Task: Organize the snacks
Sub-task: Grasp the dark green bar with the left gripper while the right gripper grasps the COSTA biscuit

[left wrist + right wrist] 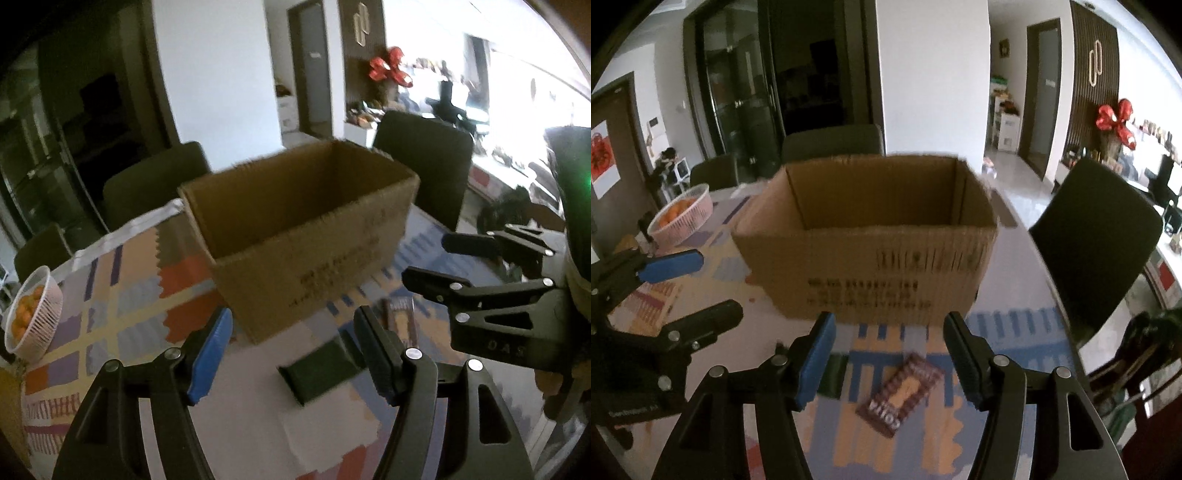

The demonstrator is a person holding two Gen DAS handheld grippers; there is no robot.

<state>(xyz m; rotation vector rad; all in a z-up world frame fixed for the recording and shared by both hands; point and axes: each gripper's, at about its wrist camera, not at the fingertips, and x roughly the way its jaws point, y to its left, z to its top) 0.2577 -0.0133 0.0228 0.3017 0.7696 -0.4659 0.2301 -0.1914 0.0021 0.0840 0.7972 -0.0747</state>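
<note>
Ahead of both tongs an open cardboard box (864, 236) stands on the surface (768, 332), which has a patterned cloth; what is inside the box cannot be seen, only its bare inner walls. To the far left of the left tongs (295, 354) a white basket (35, 314) holds orange fruits. Dark chairs (1097, 236) stand behind the box and at the right side. Between the box and the left tongs lies a dark green packet (317, 369), just under its open fingers. A brown snack packet (899, 393) lies flat below the right tongs (890, 358), between the fingers. Both tongs are wide open and hold nothing. The right tongs (436, 262) hang right of the left tongs, near it.
</note>
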